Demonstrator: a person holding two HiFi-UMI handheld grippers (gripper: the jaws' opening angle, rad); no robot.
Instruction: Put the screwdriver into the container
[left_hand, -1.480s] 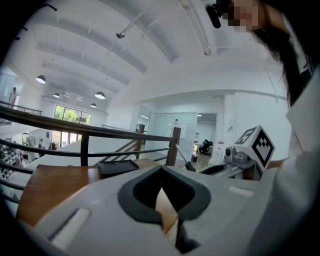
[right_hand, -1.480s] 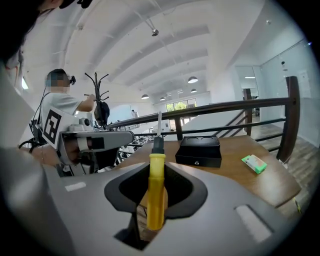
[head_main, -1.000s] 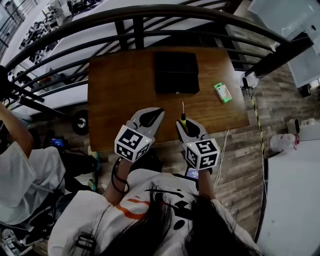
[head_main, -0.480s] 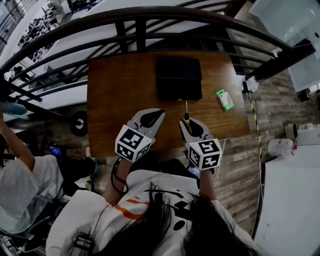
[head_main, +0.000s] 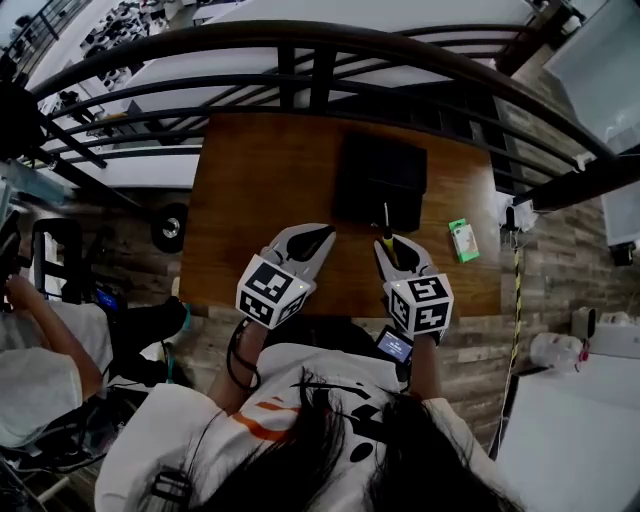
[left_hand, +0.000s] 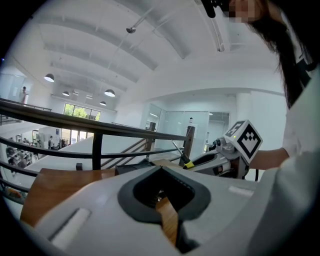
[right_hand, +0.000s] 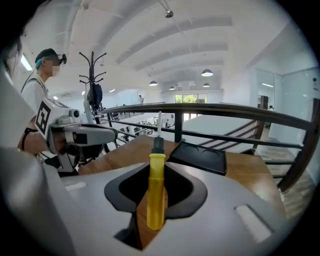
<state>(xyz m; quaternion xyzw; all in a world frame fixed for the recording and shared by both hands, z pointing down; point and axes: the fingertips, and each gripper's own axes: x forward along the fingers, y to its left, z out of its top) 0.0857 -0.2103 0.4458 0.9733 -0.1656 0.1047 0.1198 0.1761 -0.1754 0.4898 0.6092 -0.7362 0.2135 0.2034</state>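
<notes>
The right gripper (right_hand: 157, 161) has its jaws clamped on the yellow-handled screwdriver (right_hand: 156, 196), whose handle sits upright in the notch between them, black collar and thin metal shaft pointing ahead. In the head view the shaft's tip lies over the near edge of the flat black rectangular container (head_main: 380, 178), which rests on the brown wooden table (head_main: 260, 180) toward its far edge, right of the middle. The right gripper view shows two shallow round recesses in the container's top.

Just beside, to the left, the left gripper (left_hand: 160, 167) hovers over the table's near edge with its jaws together, only wood showing through the slit between them. A small green box (head_main: 462, 240) lies near the table's right edge, apart from the container. A dark curved metal railing (head_main: 300, 33) runs just past the far edge.

Half a second ago the screwdriver's tip was short of the container's near edge, and a second ago farther back; it has since advanced onto it. The left gripper has kept its place.
</notes>
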